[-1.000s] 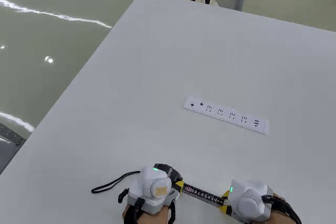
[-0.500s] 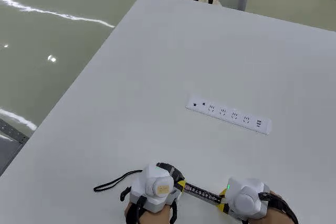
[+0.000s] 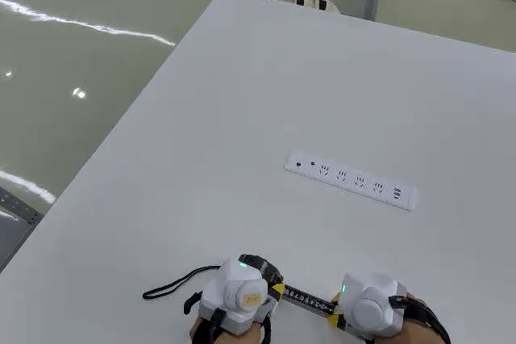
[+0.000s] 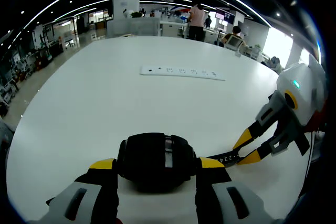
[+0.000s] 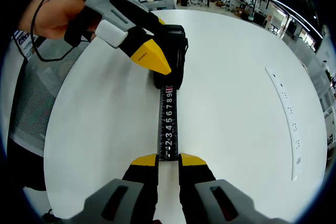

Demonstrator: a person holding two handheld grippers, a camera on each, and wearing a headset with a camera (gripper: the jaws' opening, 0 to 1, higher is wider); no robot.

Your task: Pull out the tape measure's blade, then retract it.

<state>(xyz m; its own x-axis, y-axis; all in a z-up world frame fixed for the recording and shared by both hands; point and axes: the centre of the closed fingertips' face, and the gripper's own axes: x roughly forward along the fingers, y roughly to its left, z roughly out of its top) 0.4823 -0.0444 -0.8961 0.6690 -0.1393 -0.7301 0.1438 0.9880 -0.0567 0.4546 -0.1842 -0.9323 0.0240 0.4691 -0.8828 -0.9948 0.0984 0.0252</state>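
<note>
White table (image 3: pixel 242 118), power strip (image 3: pixel 350 179) on it. On person's side of power strip, well apart from it: left gripper (image 4: pixel 156 163) clamped around black tape measure case (image 5: pixel 170 56); right gripper (image 5: pixel 168 159) pinching end of blade (image 5: pixel 168 124), short length drawn out. Black strap (image 3: pixel 173 283) lies farther left.

The tabletop (image 3: pixel 242 118) is bare ahead and to both sides. The one obstacle there is the power strip (image 3: pixel 350 179), which lies well beyond the grippers with free surface in between. Near the front edge the blade (image 5: pixel 168 124) stretches from the case (image 4: pixel 155 153) in the left gripper (image 4: pixel 156 163) to the right gripper (image 5: pixel 168 160), barring the gap between them. A strap (image 3: pixel 173 282) trails on the surface left of the case.
</note>
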